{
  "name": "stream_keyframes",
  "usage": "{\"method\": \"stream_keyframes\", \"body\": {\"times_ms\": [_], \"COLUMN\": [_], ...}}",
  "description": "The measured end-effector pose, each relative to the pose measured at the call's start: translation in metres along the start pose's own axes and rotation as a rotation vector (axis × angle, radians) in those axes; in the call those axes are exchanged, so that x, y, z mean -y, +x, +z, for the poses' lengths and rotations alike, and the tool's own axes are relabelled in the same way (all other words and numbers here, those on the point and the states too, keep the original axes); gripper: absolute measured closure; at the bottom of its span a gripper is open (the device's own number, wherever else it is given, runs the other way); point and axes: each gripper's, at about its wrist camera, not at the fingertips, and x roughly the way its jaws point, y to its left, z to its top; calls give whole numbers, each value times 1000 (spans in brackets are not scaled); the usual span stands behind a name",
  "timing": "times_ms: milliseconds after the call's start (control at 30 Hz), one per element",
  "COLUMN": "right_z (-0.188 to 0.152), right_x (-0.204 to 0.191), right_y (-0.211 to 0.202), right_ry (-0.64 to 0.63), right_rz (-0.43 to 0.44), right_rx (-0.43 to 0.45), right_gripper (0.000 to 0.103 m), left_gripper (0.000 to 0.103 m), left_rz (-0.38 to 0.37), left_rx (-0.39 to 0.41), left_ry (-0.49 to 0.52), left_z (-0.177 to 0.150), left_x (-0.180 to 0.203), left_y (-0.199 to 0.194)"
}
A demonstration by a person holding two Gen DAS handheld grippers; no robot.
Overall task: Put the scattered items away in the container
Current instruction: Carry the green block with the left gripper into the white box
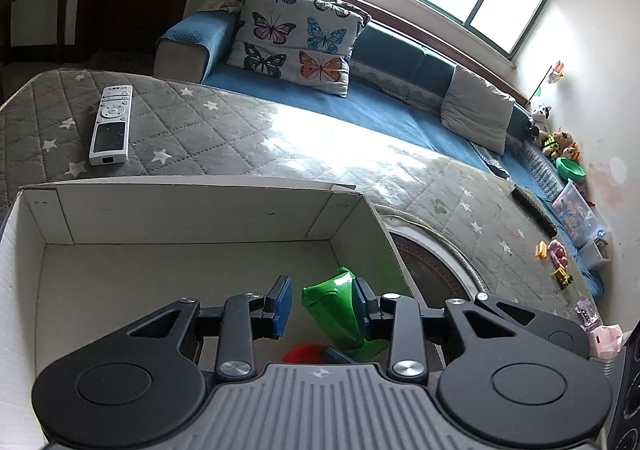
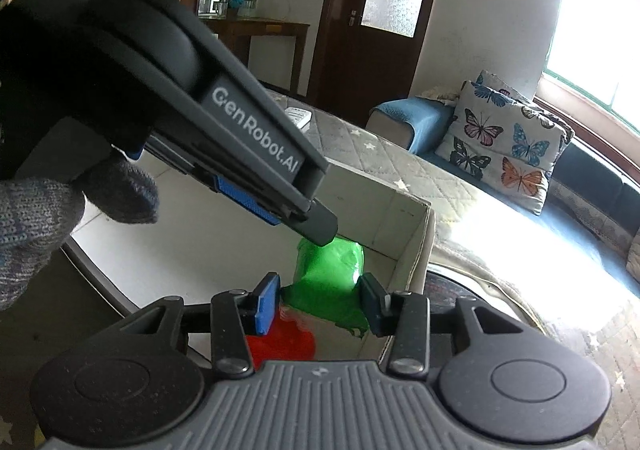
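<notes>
A white cardboard box [image 1: 192,214] stands open on a grey quilted cover. Inside, near its right wall, a green packet [image 1: 332,310] leans over a red thing [image 1: 304,354]. My left gripper [image 1: 322,290] hangs over the box, open. The packet lies against its right pad, and bare box floor shows beside its left pad. In the right wrist view the green packet [image 2: 324,282] sits between the pads of my right gripper [image 2: 318,290], which stands open close around it. The left gripper [image 2: 316,226] reaches in from the upper left, over the packet's top. The red thing [image 2: 288,346] lies below.
A white remote [image 1: 111,126] lies on the cover beyond the box. A black remote [image 1: 534,210] and small toys [image 1: 558,254] lie at the right edge. A round dark disc [image 1: 432,270] sits right of the box. A gloved hand [image 2: 32,218] holds the left gripper.
</notes>
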Motion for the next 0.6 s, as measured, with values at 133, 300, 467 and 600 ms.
{"method": "stream_keyframes", "body": {"times_ms": [133,300,467,600], "right_z": [0,1,0,-5], "right_x": [-2,1,2,1], "right_y": [-4,-9,-19,-31], "right_ry": [-7,-5,-7,-6], "right_rz": [-10,-5,-3,-4], "right_rx": [13,29,43,50], "right_gripper": [51,51,51,50], "left_gripper": [67,67,68,67], "left_rz": [2,12,14,12], "left_rx": [2,6,19,29], "left_ry": [1,1,7,15], "left_z": [-2,-4,-8,-15], "left_x": [2,3,8,14], "left_y": [-3,-8,-19,-29]}}
